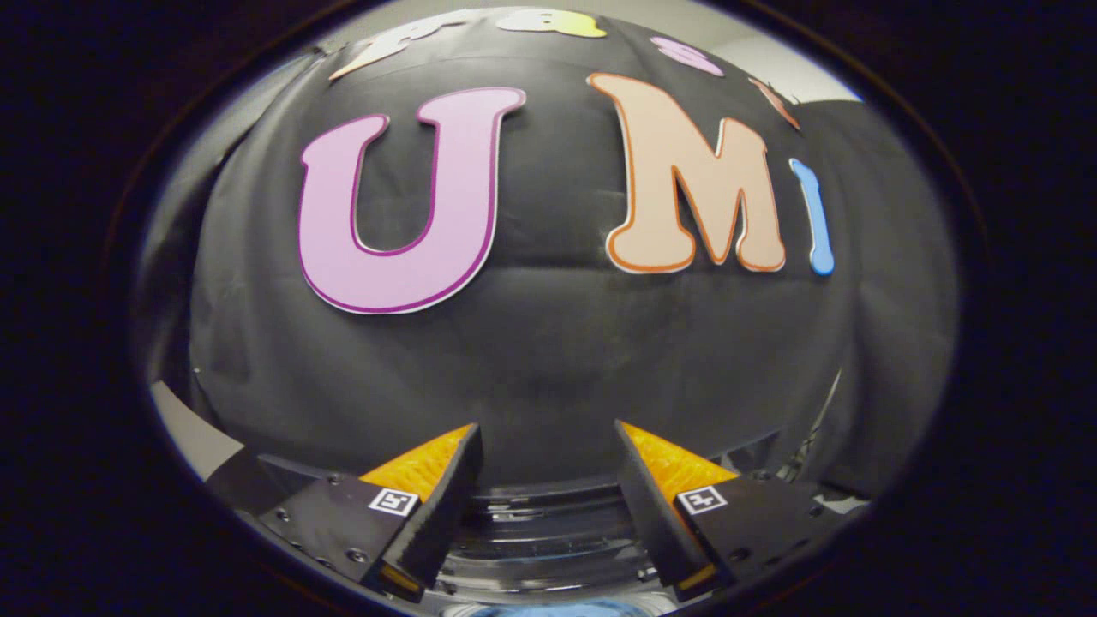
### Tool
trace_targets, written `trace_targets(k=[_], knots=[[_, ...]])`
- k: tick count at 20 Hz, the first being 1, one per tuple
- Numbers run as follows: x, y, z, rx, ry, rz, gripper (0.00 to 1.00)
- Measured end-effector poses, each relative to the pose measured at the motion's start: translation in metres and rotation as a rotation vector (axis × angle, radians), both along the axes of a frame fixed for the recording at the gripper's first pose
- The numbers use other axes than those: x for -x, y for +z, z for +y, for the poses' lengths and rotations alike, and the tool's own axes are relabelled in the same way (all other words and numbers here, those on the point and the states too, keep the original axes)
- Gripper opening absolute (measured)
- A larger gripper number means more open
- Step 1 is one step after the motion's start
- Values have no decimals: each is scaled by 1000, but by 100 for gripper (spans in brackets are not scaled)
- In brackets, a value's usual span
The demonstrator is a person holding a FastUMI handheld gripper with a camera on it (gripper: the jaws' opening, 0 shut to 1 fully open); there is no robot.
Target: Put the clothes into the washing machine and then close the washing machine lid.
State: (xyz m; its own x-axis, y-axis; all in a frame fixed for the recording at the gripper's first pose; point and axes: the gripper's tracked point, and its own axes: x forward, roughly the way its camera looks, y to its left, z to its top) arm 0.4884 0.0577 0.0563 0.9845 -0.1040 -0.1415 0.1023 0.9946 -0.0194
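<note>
The washing machine (548, 536) is seen low between and beneath the two fingers, where ribbed, glossy dark and silvery curved bands of its top or drum rim are shown. Just below these bands, nearest the camera, a small patch of blue (557, 608) is glimpsed; whether it is clothing or part of the machine cannot be told. The machine's lid cannot be made out as raised or lowered. The hand-held gripper (548, 450) is held above the machine with its fingers spread well apart, and nothing is grasped between them. Each finger is marked with a small square black-and-white tag. Beyond the fingertips, the booth's black cloth wall (548, 343) is faced, and at its left foot a strip of pale floor (193, 433) is seen.
</note>
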Motion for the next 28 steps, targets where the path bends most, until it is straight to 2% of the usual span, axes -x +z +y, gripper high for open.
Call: trace_targets(k=[2,5,22,28], knots=[[4,5,-2,27,-11,-41,94],[13,3,-3,4,-22,-78,95],[47,6,-3,9,56,-149,95],[69,5,-5,13,53,-178,95]])
